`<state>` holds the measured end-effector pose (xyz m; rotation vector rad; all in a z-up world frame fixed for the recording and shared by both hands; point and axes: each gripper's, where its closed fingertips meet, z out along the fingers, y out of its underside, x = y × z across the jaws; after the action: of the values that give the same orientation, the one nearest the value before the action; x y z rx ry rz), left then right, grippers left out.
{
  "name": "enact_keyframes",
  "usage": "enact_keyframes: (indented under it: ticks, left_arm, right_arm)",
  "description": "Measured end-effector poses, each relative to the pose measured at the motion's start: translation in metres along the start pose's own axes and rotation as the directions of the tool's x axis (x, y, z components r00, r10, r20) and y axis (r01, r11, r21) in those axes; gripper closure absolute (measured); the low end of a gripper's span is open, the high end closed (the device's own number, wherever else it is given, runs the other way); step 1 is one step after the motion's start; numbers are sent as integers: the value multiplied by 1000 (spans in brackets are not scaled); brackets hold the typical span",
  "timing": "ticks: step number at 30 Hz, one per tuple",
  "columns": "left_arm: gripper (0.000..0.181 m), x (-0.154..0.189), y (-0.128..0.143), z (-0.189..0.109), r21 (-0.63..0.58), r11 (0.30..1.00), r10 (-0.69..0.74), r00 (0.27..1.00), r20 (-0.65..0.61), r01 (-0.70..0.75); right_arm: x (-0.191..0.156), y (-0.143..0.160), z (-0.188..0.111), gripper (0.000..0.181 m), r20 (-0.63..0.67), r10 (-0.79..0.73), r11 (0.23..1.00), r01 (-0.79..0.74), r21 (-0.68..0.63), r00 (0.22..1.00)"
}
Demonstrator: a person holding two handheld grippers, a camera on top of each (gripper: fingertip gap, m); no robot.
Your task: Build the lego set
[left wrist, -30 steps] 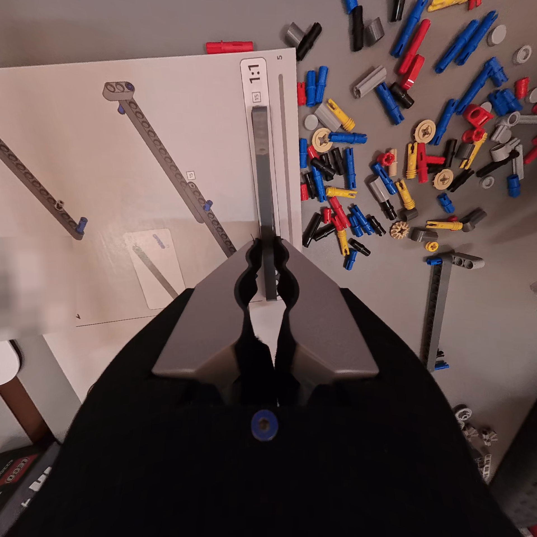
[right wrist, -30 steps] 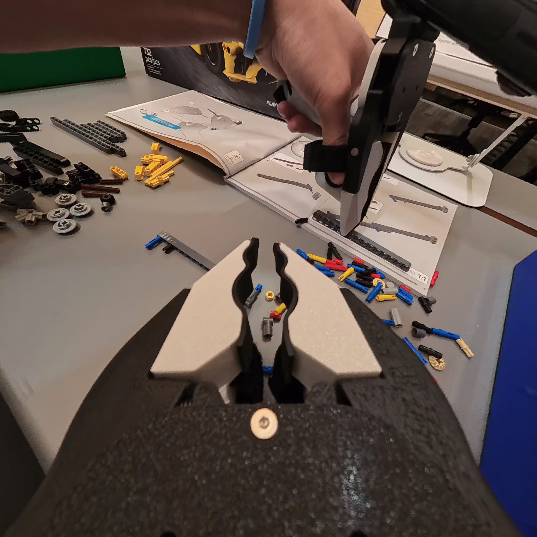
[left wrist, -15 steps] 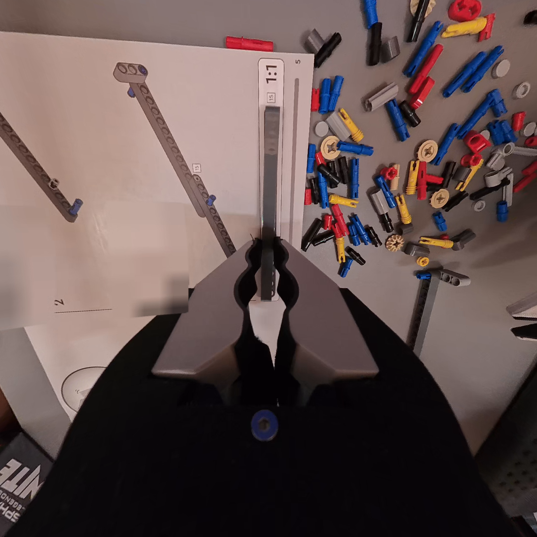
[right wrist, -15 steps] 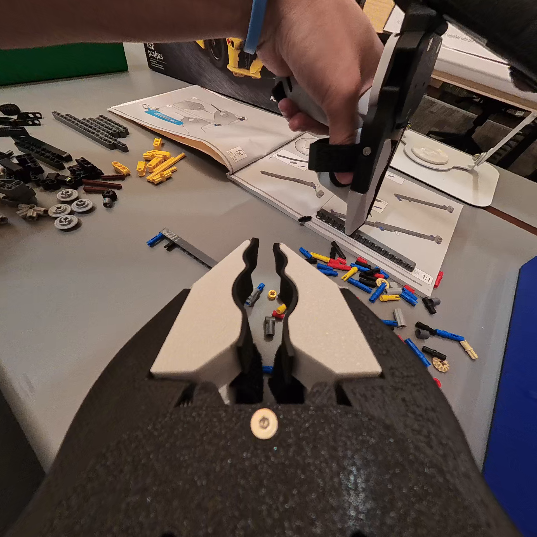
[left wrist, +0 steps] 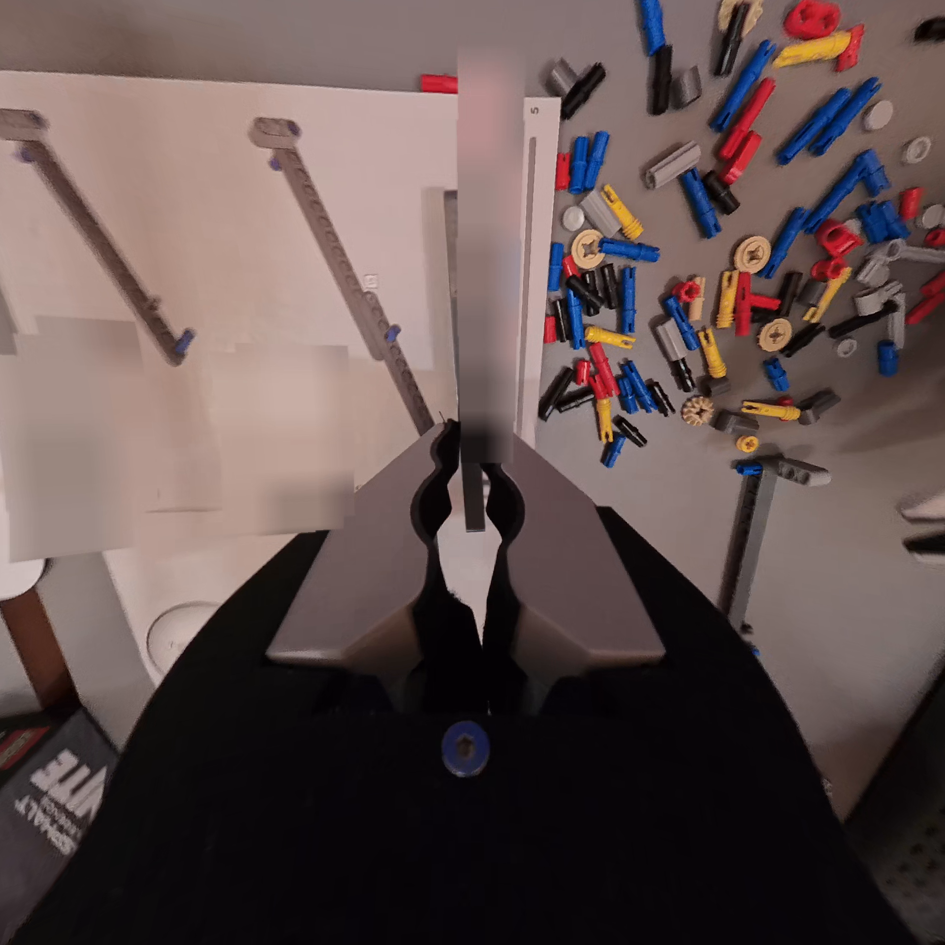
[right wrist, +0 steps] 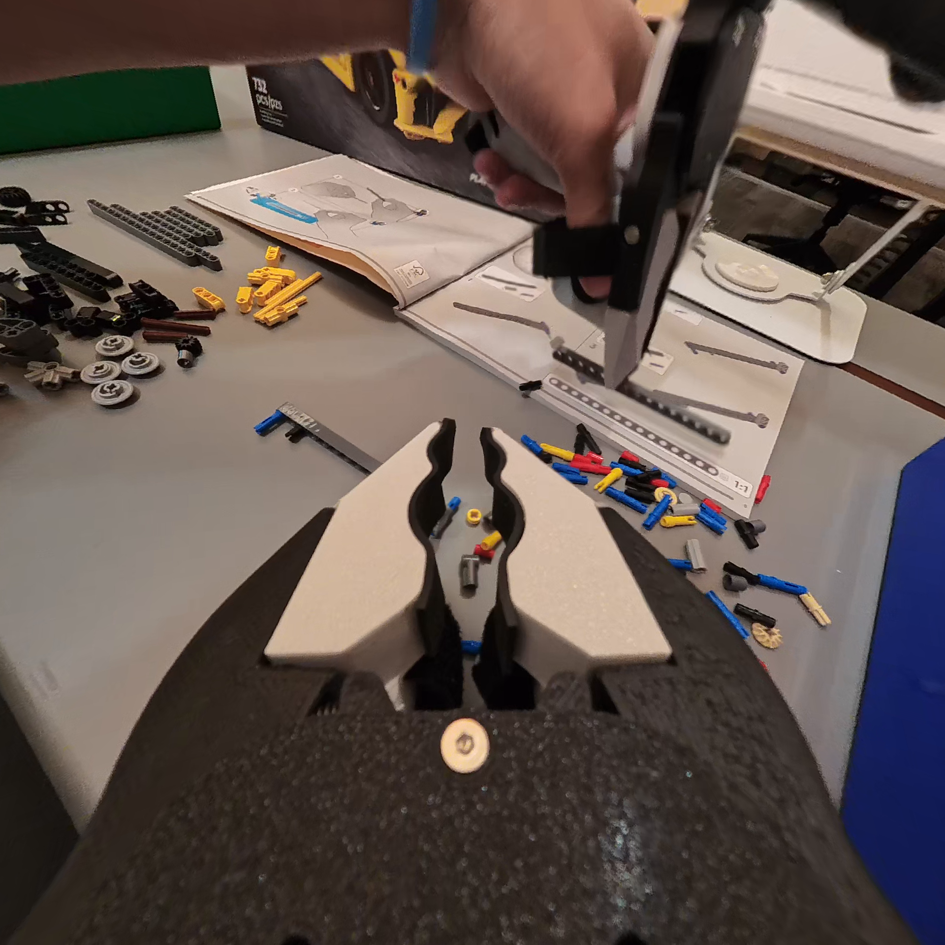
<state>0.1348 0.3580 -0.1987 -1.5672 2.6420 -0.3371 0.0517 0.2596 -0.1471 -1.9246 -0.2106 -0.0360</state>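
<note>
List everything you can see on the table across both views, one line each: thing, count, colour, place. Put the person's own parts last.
Long grey beam: one, dark grey, held over the open booklet.
Open instruction booklet: one, white, mid-table.
Small pins and connectors: many, blue, red, yellow, black, grey, tan, scattered beside the booklet.
Grey beam assembly with blue pin: one, on the table near the pins.
Yellow pieces: a small cluster, left of the booklet.
Black beams: several, far left.
Grey round discs: about four, far left.
Set box: one, dark with yellow picture, behind the booklet.
Left hand-held gripper: shut on the beam.
Right hand-held gripper: open, empty.
Hand: one, holding the left gripper.
</note>
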Motion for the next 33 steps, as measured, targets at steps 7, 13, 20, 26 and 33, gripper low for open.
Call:
enact_keyframes:
  ticks: [7, 13, 20, 26, 33]
  left_arm:
    - [175, 54, 70, -75, 144, 988, -60, 997, 47, 53]
    - [176, 150, 143, -67, 197, 971, -130, 991, -35, 135]
    - [175, 207, 162, -15, 114, 990, -84, 995, -45, 88]
    - [175, 212, 156, -5, 117, 992, -52, 998, -39, 56]
    - [175, 208, 154, -3, 114, 993, -18, 1000, -17, 20]
  right_arm:
    - [24, -8, -10, 170, -72, 85, 995, -80, 67, 994]
    - [28, -2, -6, 170, -94, 90, 996, -87, 38, 991]
    - [21, 3, -1, 170, -79, 58, 998, -58, -1, 995]
    - [19, 4, 0, 170, -68, 49, 999, -50, -6, 996]
    - [15, 6, 1, 170, -48, 58, 998, -59, -20, 997]
